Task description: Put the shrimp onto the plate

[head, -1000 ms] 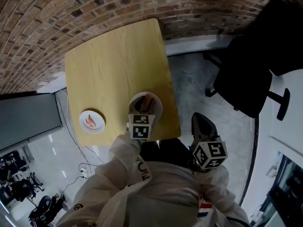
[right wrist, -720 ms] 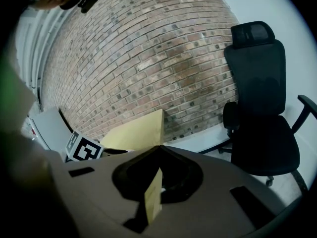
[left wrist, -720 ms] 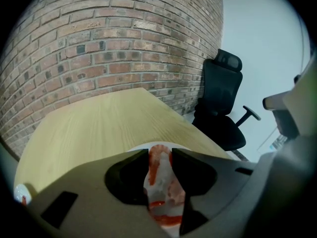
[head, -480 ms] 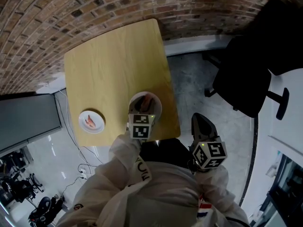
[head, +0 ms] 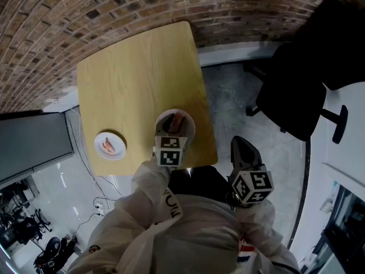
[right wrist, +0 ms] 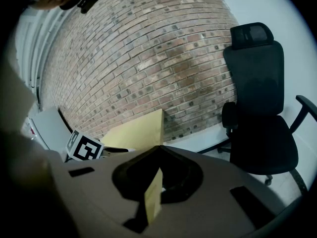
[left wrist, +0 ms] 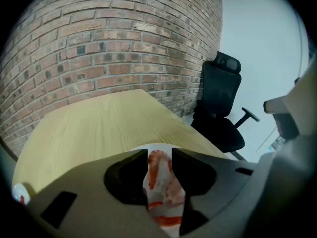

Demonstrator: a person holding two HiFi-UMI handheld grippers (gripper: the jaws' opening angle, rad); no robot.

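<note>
Shrimp (left wrist: 159,182), orange-and-white, is grasped in the left tongs (left wrist: 160,155) just over the round white plate (head: 162,119) at frame centre, seemingly poised for release; right tongs (right wrist: 157,150) idle clenched, empty, at lower right.

Barely anything to call! The whole head view has slipped a hair toward 10 o'clock, bench (head: 137,79) and all. My left hand-held gripper (head: 174,131), the shrimp (head: 178,120) between its jaws, my right hand-held gripper (head: 242,144): no change.
</note>
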